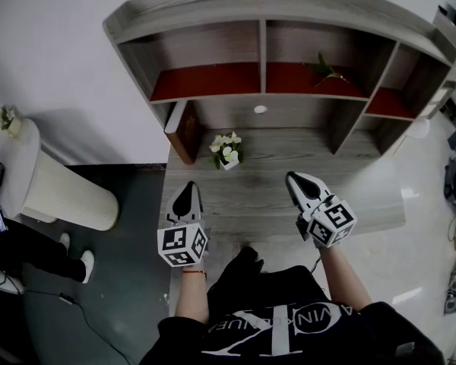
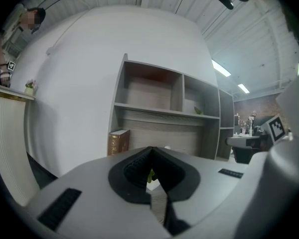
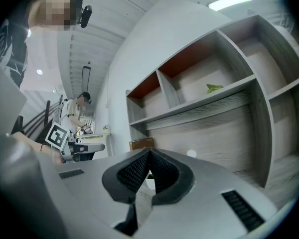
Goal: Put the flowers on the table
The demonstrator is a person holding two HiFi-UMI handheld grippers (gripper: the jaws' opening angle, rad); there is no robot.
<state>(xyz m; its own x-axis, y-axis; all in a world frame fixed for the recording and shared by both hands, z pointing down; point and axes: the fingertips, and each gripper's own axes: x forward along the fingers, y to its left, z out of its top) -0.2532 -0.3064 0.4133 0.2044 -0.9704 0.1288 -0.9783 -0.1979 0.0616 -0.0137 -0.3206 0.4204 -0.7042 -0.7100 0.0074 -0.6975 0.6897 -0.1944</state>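
A small pot of white flowers (image 1: 226,150) stands on the grey wooden desk (image 1: 365,204), near its back, under the shelf unit. My left gripper (image 1: 188,188) hovers over the desk's front left, shut and empty, a short way in front of the flowers. My right gripper (image 1: 295,178) is at the front right, also shut with nothing in it. In the left gripper view the jaws (image 2: 150,149) meet at their tips, and a bit of green of the flowers (image 2: 150,176) shows through the gap below. The right gripper (image 3: 149,151) has its jaws together too.
A grey shelf unit (image 1: 262,48) with red-lined compartments rises at the desk's back; a green leaf (image 1: 324,71) lies in one. A brown book (image 1: 184,131) stands at the back left. A white ribbed pedestal (image 1: 53,188) with a small plant (image 1: 7,119) stands left of the desk.
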